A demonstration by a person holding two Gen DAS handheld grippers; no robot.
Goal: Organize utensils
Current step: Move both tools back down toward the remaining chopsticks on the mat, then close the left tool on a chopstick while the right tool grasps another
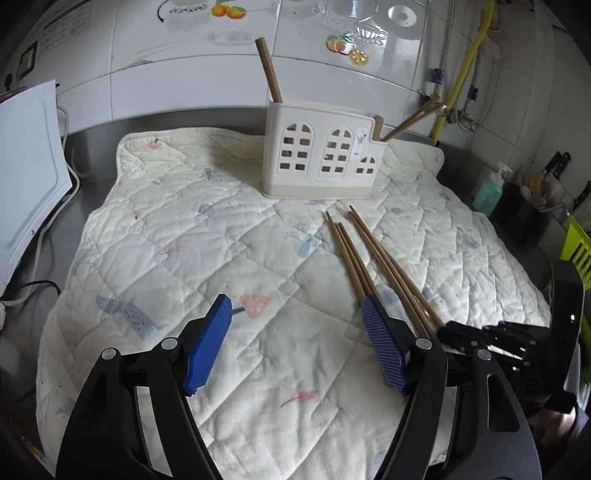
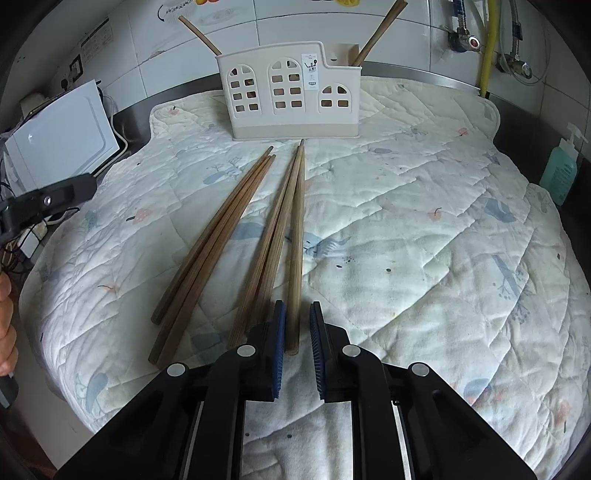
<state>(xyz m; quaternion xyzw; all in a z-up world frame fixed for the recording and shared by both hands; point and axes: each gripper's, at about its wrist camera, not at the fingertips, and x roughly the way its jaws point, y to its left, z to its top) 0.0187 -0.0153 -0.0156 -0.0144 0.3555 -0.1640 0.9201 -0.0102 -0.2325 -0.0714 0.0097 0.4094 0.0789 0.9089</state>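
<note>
Several brown wooden chopsticks (image 2: 218, 236) lie in two bunches on a quilted cloth (image 2: 424, 240). My right gripper (image 2: 297, 314) is closed narrowly around the near end of the rightmost chopstick (image 2: 297, 229). A cream utensil holder (image 2: 288, 88) with arched cut-outs stands behind them, with one chopstick (image 2: 199, 35) leaning out at its left and another (image 2: 376, 33) at its right. In the left wrist view my left gripper (image 1: 297, 306) hangs wide open over the cloth with nothing between its pads. Its right pad (image 1: 380, 343) is beside the chopsticks (image 1: 347, 254), and the holder (image 1: 321, 155) is beyond.
A white appliance (image 1: 29, 177) with cables sits at the cloth's left edge. At the right stand a teal soap bottle (image 1: 487, 192) and a dark pot of utensils and knives (image 1: 535, 199). A yellow pipe (image 1: 465, 66) and taps line the tiled wall. A hand (image 2: 5, 325) shows at far left.
</note>
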